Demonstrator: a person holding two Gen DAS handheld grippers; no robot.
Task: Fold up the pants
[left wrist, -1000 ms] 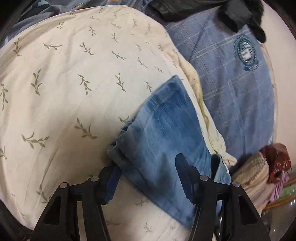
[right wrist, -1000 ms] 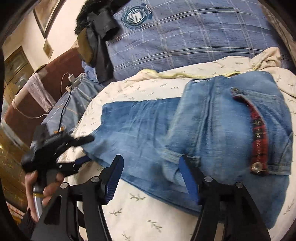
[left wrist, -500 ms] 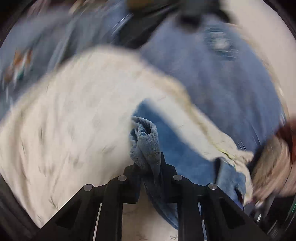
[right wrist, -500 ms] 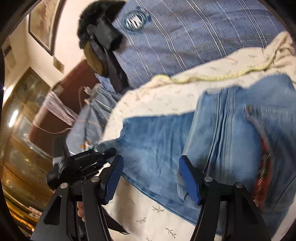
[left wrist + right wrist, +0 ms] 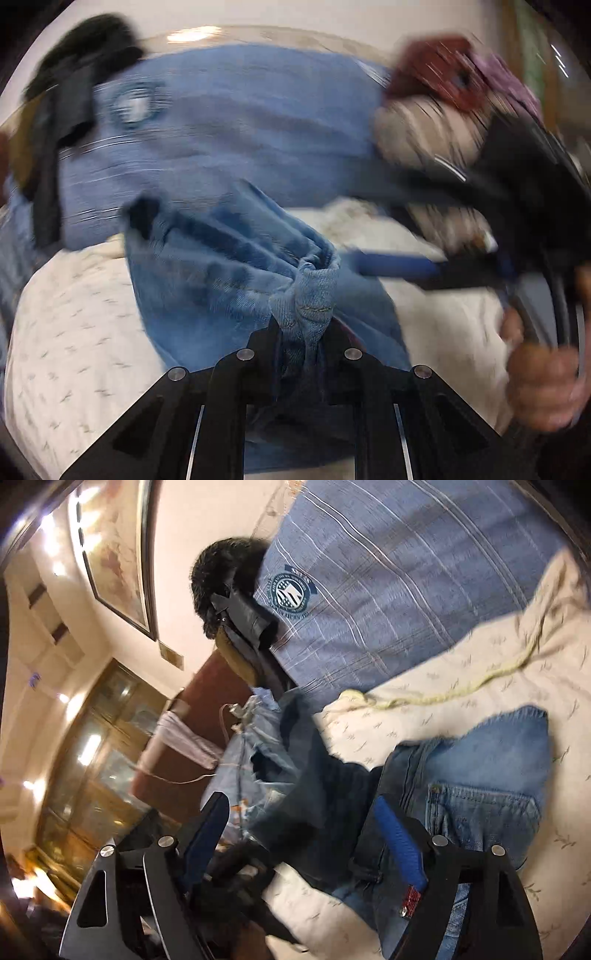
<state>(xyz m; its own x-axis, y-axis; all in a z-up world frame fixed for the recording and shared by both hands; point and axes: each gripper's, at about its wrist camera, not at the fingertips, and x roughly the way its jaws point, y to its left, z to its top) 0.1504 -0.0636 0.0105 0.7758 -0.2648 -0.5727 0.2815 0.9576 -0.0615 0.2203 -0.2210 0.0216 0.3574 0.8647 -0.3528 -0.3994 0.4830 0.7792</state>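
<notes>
The jeans (image 5: 236, 280) are bunched at one end in my left gripper (image 5: 301, 332), its fingers pinched tight on a wad of denim right at the tips. From there the cloth rises ahead of that gripper and to its left, in loose folds above the cream leaf-print bedspread (image 5: 66, 332). In the right wrist view the rest of the jeans (image 5: 487, 775) lies flat on the bedspread (image 5: 443, 686) just ahead and to the right of my right gripper (image 5: 306, 834), back pocket up, with a red plaid strip (image 5: 412, 901) beside the right finger. A darker fold of the denim stands between the two fingers (blurred, so I cannot tell whether it touches either one). That gripper is spread wide with nothing clamped in it.

Beyond the bedspread lies a blue plaid cover with a round crest (image 5: 291, 590), and a dark garment with a furry edge (image 5: 229, 576) sits at its far left. In the left wrist view my right hand (image 5: 543, 373) shows at the right, blurred.
</notes>
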